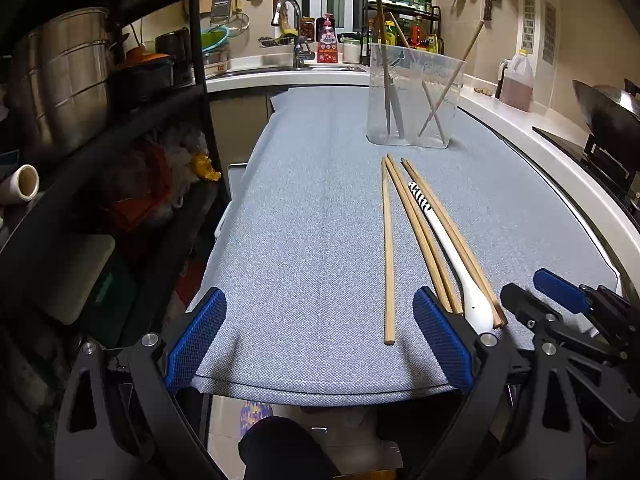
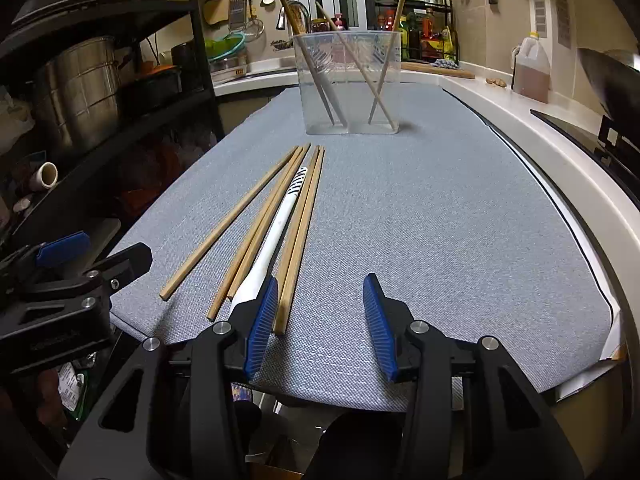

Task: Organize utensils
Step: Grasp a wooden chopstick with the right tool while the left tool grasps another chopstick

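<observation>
Your right hand-held gripper (image 2: 322,320) sits low over the counter's (image 2: 440,220) near edge, jaws partly apart with nothing clamped. One pair of chopsticks (image 2: 298,240) ends just inside its left pad, so that pair looks like your pick. The spoon (image 2: 268,252) lies hard against that pad's outer side. Your left hand-held gripper (image 1: 318,344) waits wide apart and empty, a lone chopstick (image 1: 388,256) between its fingers. The holder (image 2: 347,82) stands at the far end, already holding a few sticks.
</observation>
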A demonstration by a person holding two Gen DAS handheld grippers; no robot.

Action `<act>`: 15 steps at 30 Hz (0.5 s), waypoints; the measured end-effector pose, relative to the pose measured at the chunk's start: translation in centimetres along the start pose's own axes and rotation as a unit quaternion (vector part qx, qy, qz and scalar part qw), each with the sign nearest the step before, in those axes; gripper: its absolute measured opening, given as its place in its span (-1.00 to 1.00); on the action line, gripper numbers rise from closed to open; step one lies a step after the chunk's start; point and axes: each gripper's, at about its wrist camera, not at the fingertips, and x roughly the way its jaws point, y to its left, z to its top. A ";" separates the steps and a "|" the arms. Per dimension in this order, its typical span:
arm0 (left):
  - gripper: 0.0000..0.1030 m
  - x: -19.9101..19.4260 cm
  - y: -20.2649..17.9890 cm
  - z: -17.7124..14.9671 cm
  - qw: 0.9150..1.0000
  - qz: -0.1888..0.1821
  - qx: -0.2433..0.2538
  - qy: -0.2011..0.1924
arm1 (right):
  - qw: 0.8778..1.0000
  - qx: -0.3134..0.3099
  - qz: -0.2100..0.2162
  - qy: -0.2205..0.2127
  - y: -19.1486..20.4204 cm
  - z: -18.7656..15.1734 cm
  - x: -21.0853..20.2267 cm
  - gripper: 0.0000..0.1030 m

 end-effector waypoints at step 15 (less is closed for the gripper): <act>0.77 1.8 -0.6 -0.7 1.000 -0.019 0.017 0.002 | 0.998 -0.045 -0.024 -0.034 0.3 -1.1 1.1 -0.73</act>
